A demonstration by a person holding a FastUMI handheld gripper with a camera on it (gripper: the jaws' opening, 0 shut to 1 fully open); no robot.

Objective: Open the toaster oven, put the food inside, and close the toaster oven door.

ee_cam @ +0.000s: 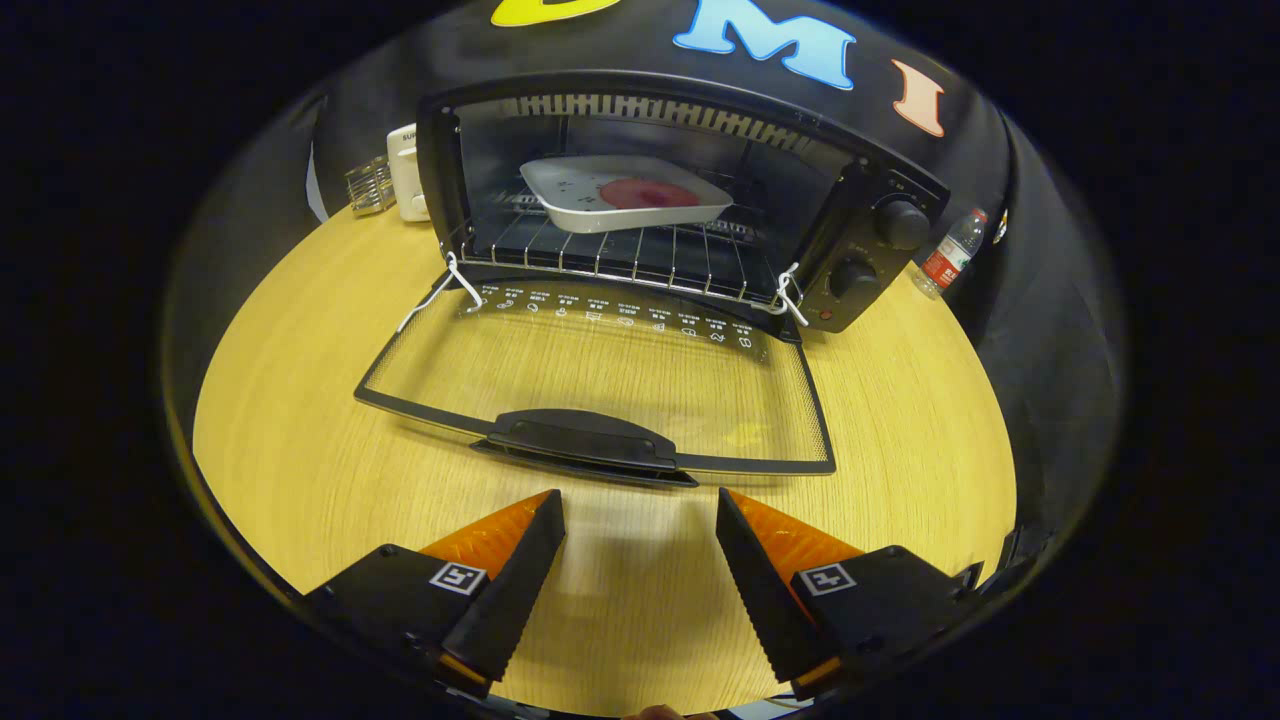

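Two fingers [530, 560] apart, facing toaster oven [680, 200], door [600, 390] folded flat.

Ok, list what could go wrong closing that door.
1. The gripper is open and empty, just short of the door handle. The handle sits low against the table, so the fingers may scrape the wood or slip off the handle instead of getting under it.
2. The door lies flat open. A hard lift could shove the oven back or slam the glass.
3. The tray with food sits on the rack; a jolt could shift it.
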